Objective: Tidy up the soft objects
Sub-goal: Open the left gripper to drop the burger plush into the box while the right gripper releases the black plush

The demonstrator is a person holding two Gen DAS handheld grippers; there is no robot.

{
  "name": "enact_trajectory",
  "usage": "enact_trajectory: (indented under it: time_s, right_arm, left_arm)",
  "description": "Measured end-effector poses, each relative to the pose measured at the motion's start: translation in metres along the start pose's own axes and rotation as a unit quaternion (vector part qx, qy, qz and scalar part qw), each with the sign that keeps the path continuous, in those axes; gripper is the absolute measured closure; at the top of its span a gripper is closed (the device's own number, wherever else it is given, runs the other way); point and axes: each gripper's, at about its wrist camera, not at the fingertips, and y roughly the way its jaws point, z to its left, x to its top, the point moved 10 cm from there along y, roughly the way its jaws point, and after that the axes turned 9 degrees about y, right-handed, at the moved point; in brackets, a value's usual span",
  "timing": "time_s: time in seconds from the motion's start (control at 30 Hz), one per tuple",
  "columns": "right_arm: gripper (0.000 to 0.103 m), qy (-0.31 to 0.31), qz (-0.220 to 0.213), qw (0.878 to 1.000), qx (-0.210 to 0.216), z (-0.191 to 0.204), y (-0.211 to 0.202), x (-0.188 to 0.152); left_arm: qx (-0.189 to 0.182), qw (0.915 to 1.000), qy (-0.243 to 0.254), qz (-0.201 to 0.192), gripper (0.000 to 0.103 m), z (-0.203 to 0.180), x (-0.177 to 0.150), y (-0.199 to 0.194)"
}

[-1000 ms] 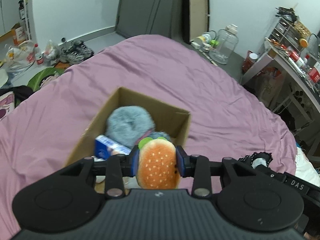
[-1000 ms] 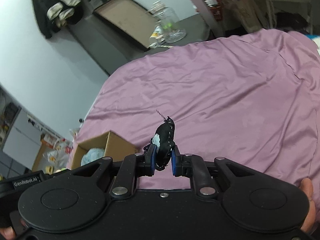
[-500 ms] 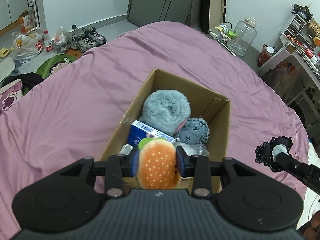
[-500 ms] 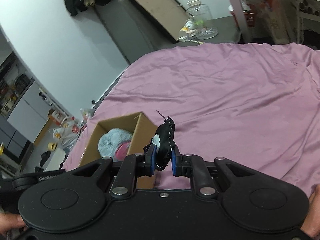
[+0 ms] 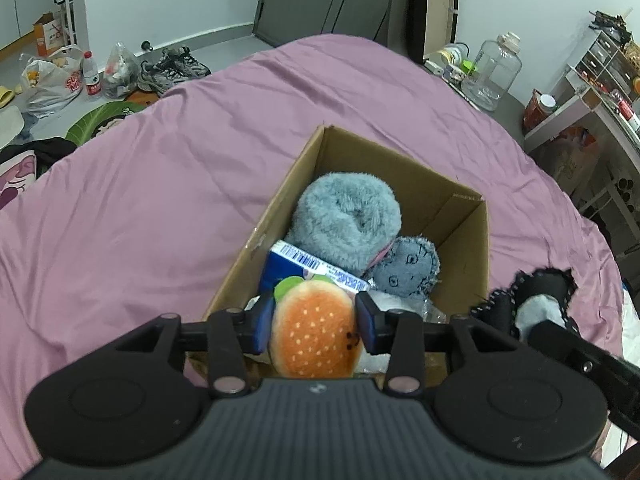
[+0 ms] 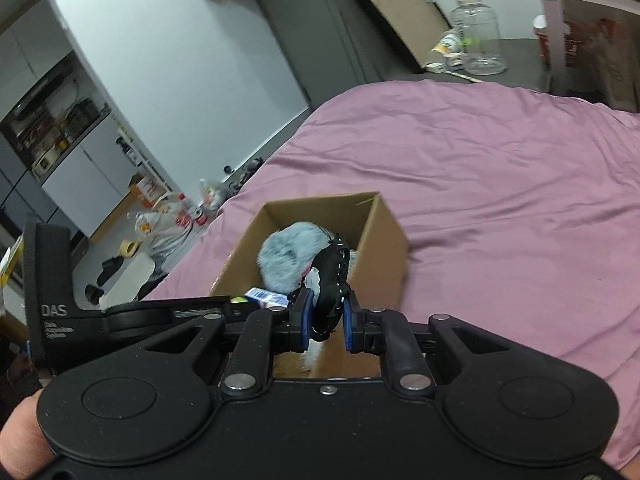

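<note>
- Burger plush (image 5: 314,330), orange bun with pale seed dots and a green leaf at its top, sits clenched between the blue pads of my left gripper (image 5: 315,320); both fingers press its sides.
- My left gripper hangs over the near end of the cardboard box (image 5: 466,248), so the burger plush is above the box's contents and not lying in it.
- Inside the box I see a fluffy grey-blue plush (image 5: 346,218) at the far end, a small grey round toy with a drawn face (image 5: 406,272) just beside it on the right, and a blue carton with a barcode (image 5: 304,268) leaning against the fluffy one.
- Something crinkly and clear lies low in the near right corner of the box; I cannot tell what it is.
- My right gripper (image 6: 325,318) grips a black soft toy with white stitching (image 6: 330,280); its fingers are closed on the lower part and the rest sticks up past them.
- From the left wrist view that black toy (image 5: 532,300) sits just off the box's right wall, outside it.
- From the right wrist view the same toy hovers in front of the box's open top (image 6: 376,236).
- Box rests on a purple bed sheet (image 5: 160,200), flaps open and upright.
</note>
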Motion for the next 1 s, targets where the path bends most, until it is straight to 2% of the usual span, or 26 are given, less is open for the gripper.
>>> enact_trajectory:
  time_s: [0.1, 0.23, 0.33, 0.43, 0.5, 0.57, 0.8, 1.0]
  right_arm:
    - [0.087, -0.01, 0.009, 1.0, 0.005, 0.011, 0.007, -0.006]
    - [0.087, -0.026, 0.02, 0.999, 0.005, 0.024, 0.016, -0.017]
    - [0.086, -0.035, 0.025, 0.999, 0.007, 0.031, 0.019, -0.022]
    - [0.08, -0.035, 0.028, 0.999, 0.008, 0.035, 0.018, -0.026]
    - [0.067, -0.034, 0.028, 0.999, 0.012, 0.035, 0.012, -0.026]
    - [0.049, -0.034, 0.014, 0.999, 0.005, 0.033, 0.003, -0.02]
    - [0.043, -0.003, -0.021, 1.0, -0.021, 0.003, -0.027, -0.001]
    - [0.026, 0.02, -0.049, 0.998, -0.028, -0.023, -0.067, 0.006]
  left_arm:
    - [-0.003, 1.0, -0.004, 0.004, 0.057, 0.004, 0.0, 0.001]
    - [-0.002, 0.9998, -0.016, -0.012, 0.046, 0.01, 0.006, -0.01]
    - [-0.007, 0.9996, -0.022, -0.014, 0.046, 0.012, 0.008, -0.016]
    - [-0.003, 0.9996, -0.023, -0.018, 0.045, 0.014, 0.009, -0.023]
    - [0.006, 0.9996, -0.02, -0.021, 0.041, 0.015, 0.009, -0.028]
    - [0.012, 0.9995, -0.018, -0.023, 0.034, 0.015, 0.009, -0.033]
    - [0.014, 0.9994, -0.009, -0.03, 0.03, -0.002, 0.006, -0.057]
    - [0.016, 0.9993, 0.004, -0.035, 0.021, -0.021, -0.004, -0.08]
